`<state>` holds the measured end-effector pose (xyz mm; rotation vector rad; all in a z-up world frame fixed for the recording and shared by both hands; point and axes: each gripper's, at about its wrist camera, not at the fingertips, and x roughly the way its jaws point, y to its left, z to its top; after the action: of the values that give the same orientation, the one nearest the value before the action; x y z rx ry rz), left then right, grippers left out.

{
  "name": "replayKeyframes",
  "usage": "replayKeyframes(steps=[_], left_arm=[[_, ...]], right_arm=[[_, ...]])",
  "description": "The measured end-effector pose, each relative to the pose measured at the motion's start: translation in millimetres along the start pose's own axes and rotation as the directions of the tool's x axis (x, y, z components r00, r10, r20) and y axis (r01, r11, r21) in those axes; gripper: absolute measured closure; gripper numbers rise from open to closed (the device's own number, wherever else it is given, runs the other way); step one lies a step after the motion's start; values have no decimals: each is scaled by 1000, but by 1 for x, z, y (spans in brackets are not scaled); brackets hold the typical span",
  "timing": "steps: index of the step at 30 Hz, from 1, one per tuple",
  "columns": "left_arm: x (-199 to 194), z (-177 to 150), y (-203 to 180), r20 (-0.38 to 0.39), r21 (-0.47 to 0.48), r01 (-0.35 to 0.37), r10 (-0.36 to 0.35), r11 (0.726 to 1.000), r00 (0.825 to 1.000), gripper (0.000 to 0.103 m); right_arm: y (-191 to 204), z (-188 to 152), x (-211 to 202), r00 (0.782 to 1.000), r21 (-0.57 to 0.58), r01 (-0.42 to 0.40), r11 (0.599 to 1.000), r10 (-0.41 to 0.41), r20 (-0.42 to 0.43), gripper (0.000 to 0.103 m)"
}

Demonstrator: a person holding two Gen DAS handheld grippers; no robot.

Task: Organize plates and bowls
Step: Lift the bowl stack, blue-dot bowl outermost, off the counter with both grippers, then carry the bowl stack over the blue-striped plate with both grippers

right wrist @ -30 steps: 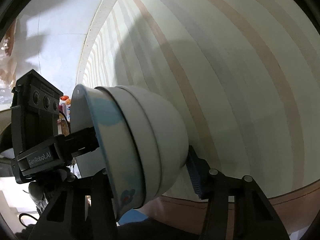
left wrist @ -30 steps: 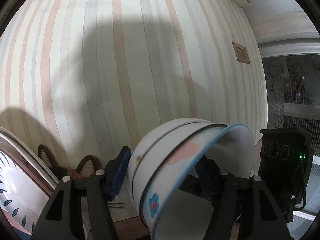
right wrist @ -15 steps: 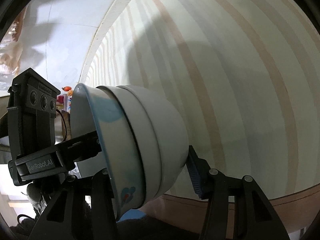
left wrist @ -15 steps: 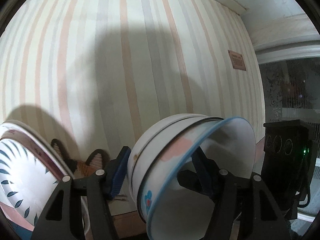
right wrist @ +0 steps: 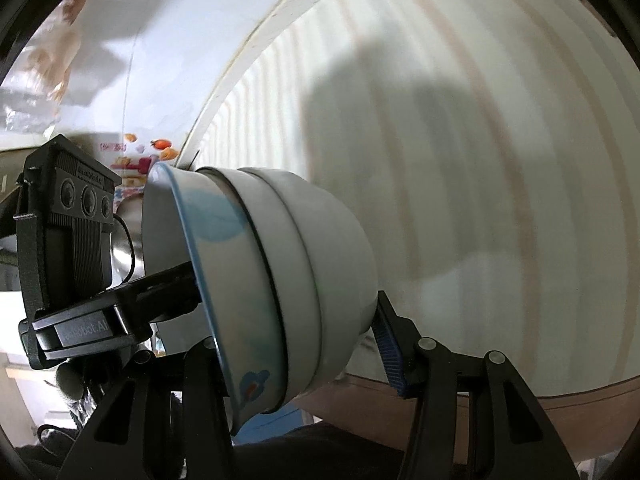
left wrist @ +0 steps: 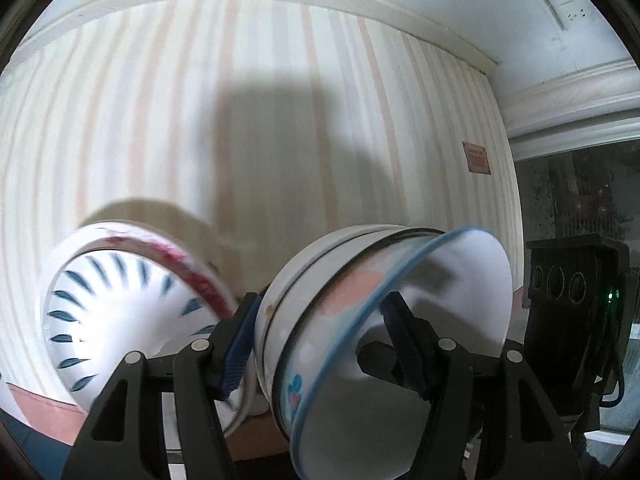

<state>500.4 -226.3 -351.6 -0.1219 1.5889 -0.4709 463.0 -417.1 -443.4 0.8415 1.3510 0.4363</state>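
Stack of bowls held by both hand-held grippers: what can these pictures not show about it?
- Stack of bowls: number of bowls unclear; nested, blurred in left wrist view.
- Surface underneath: hidden in both views.
- Right hand-held gripper: its left pad hidden behind the stack.
- Leaf-patterned plate: blurred, its support hidden.

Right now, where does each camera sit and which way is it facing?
Left wrist: on the left gripper, facing the striped wall; its fingers clamp the nested stack of white bowls; leaf-patterned plates stand behind.
Right wrist: on the right gripper, facing that wall; its fingers clamp the same stack.
Shared: the bowl stack, the wall, and each other's gripper.
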Motion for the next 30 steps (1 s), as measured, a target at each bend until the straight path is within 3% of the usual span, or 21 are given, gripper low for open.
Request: replayKeyframes(steps=[14,23,30], left_arm=[[-42,-31,80,37,-80,-4,7,997,999,42],[-46,-43,130,42,-151,-6,13,989,999,42],[-35,-39,145,31,-165,-11,16,986,999,42]], right_arm=[[87,-21,67,999,-91,9,996,-12,-32,49],[114,-34,118,996,-127,10,992,-22,-89,49],[113,-33,142,992,-137,35,990,-50,-112,49]])
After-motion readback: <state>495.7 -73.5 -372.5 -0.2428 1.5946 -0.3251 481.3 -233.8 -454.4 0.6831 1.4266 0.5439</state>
